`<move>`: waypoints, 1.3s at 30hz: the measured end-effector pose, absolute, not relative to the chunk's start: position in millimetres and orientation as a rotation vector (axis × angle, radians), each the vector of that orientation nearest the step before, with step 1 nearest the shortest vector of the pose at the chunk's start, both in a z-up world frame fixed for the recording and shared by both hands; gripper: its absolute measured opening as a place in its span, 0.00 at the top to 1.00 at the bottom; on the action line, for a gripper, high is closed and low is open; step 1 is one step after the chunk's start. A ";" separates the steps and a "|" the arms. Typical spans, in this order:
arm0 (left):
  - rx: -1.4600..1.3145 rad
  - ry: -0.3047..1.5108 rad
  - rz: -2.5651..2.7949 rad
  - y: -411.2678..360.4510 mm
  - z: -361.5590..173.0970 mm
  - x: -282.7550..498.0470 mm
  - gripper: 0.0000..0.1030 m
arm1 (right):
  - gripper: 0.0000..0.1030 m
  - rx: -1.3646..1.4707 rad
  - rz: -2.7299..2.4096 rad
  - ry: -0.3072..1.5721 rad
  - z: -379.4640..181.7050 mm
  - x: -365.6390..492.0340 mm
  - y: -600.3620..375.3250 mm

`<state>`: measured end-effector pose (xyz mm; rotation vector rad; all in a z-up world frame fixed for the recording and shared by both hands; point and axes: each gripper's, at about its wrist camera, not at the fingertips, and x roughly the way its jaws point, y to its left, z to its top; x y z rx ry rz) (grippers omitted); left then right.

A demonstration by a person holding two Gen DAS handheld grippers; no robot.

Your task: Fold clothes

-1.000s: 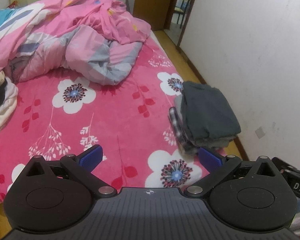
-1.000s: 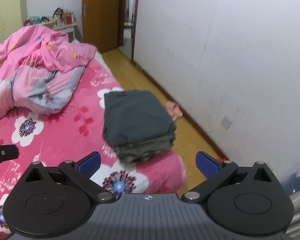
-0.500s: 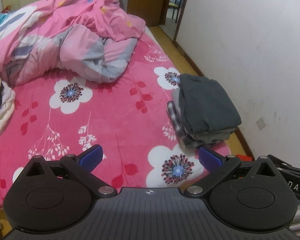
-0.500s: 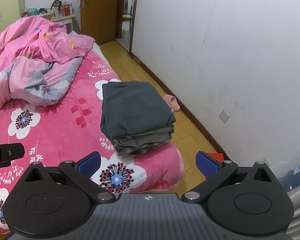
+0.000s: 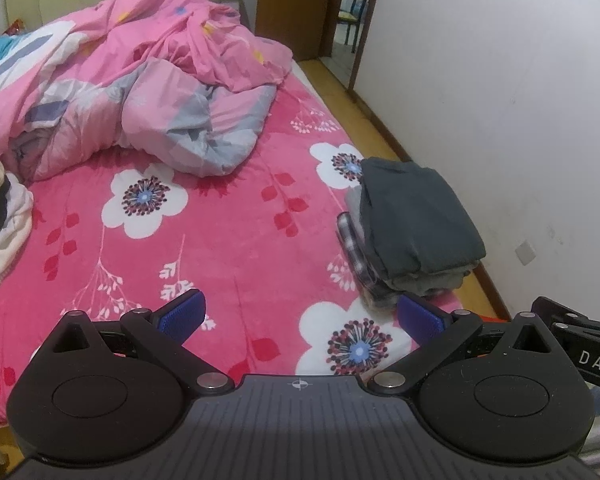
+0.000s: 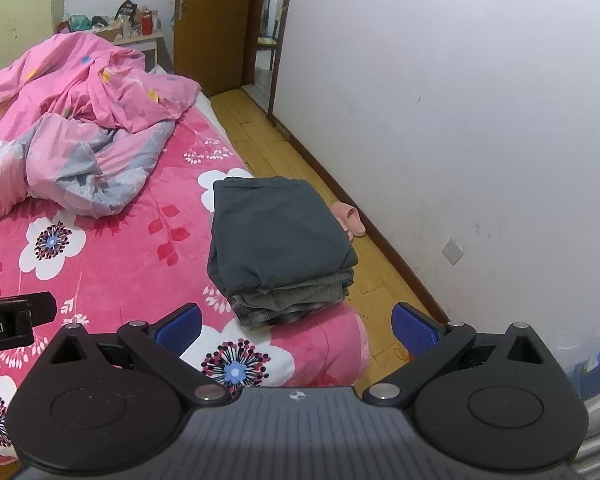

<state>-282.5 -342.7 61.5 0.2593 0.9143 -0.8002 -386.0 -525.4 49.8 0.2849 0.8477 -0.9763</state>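
A stack of folded clothes, dark grey on top and plaid at the bottom, sits at the right edge of the pink floral bed; it also shows in the right wrist view. A heap of unfolded light clothes lies at the bed's left edge. My left gripper is open and empty, held above the bed's near end. My right gripper is open and empty, held back from the stack.
A crumpled pink and grey quilt covers the far half of the bed. A white wall runs along the right, with a strip of wooden floor and a pink slipper beside the bed. A brown door stands at the back.
Both grippers have drawn back and risen from the bed, so the folded stack looks farther off. Both stay open and empty.
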 end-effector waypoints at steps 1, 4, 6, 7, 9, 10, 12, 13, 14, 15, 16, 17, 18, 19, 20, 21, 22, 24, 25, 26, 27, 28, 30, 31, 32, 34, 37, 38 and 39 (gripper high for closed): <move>0.259 0.914 -0.798 -342.7 61.5 -282.2 0.00 | 0.00 0.283 -0.974 0.850 49.7 -385.2 -525.2; 0.259 0.912 -0.794 -342.9 61.8 -282.0 0.00 | 0.00 0.277 -0.968 0.856 49.2 -382.4 -524.1; 0.258 0.910 -0.792 -342.8 62.1 -281.7 0.00 | 0.00 0.274 -0.965 0.859 49.0 -380.9 -523.4; 0.256 0.910 -0.792 -342.5 62.2 -281.4 0.00 | 0.00 0.272 -0.963 0.859 48.9 -380.3 -523.3; 0.254 0.909 -0.792 -341.8 62.4 -280.6 0.00 | 0.00 0.270 -0.960 0.861 48.7 -379.4 -522.6; 0.253 0.908 -0.792 -341.5 62.5 -280.3 0.00 | 0.00 0.270 -0.959 0.862 48.6 -379.0 -522.6; 0.251 0.907 -0.791 -340.9 62.7 -279.6 0.00 | 0.00 0.272 -0.957 0.866 47.6 -377.9 -522.2; 0.250 0.906 -0.791 -340.5 62.8 -279.2 0.00 | 0.00 0.273 -0.956 0.868 47.2 -377.1 -522.1; 0.248 0.906 -0.791 -340.2 62.9 -278.8 0.00 | 0.00 0.273 -0.956 0.871 46.7 -376.4 -522.0; 0.247 0.905 -0.791 -339.9 63.0 -278.5 0.00 | 0.00 0.273 -0.956 0.874 46.3 -375.9 -521.4; 0.246 0.905 -0.791 -339.6 63.1 -278.1 0.00 | 0.00 0.271 -0.956 0.877 46.1 -375.1 -520.6; 0.245 0.904 -0.791 -339.3 63.2 -277.8 0.00 | 0.00 0.270 -0.956 0.879 45.8 -374.3 -519.7; 0.244 0.903 -0.791 -338.9 63.3 -277.4 0.00 | 0.00 0.267 -0.955 0.880 45.6 -373.5 -519.0; 0.243 0.903 -0.791 -338.6 63.5 -277.0 0.00 | 0.00 0.265 -0.954 0.881 45.3 -372.6 -518.6; 0.243 0.903 -0.790 -338.7 63.4 -276.6 0.00 | 0.00 0.263 -0.954 0.883 45.1 -372.0 -518.1; 0.244 0.904 -0.789 -339.0 63.2 -276.2 0.00 | 0.00 0.262 -0.955 0.885 44.8 -371.5 -517.9; 0.244 0.905 -0.788 -339.2 63.0 -275.8 0.00 | 0.00 0.263 -0.955 0.886 44.3 -371.2 -518.2; 0.246 0.907 -0.785 -339.7 62.7 -275.0 0.00 | 0.00 0.270 -0.957 0.889 43.8 -370.7 -518.5; 0.247 0.908 -0.784 -339.9 62.5 -274.5 0.00 | 0.00 0.274 -0.958 0.890 43.7 -370.5 -518.5; 0.247 0.909 -0.783 -340.2 62.3 -274.1 0.00 | 0.00 0.279 -0.959 0.891 43.6 -370.3 -518.6; 0.248 0.910 -0.782 -340.4 62.2 -273.7 0.00 | 0.00 0.283 -0.959 0.892 43.4 -370.2 -518.5; 0.249 0.911 -0.781 -340.7 62.0 -273.3 0.00 | 0.00 0.286 -0.959 0.893 43.0 -370.4 -518.2; 0.250 0.912 -0.779 -340.6 61.9 -272.5 0.00 | 0.00 0.293 -0.958 0.895 42.8 -369.5 -519.1; 0.252 0.912 -0.779 -341.0 61.8 -272.4 0.00 | 0.00 0.295 -0.957 0.895 42.6 -369.1 -519.1; 0.253 0.913 -0.778 -341.2 61.8 -272.3 0.00 | 0.00 0.296 -0.956 0.895 42.3 -368.9 -519.2; 0.255 0.915 -0.776 -341.5 61.7 -272.0 0.00 | 0.00 0.296 -0.956 0.896 41.9 -368.9 -519.3; 0.256 0.915 -0.775 -341.6 62.2 -271.5 0.00 | 0.00 0.299 -0.958 0.896 41.9 -368.9 -519.2; 0.256 0.915 -0.773 -341.6 62.3 -271.6 0.00 | 0.00 0.299 -0.959 0.895 41.9 -368.9 -519.3; 0.256 0.915 -0.772 -341.7 62.4 -271.7 0.00 | 0.00 0.300 -0.960 0.895 41.8 -368.9 -519.5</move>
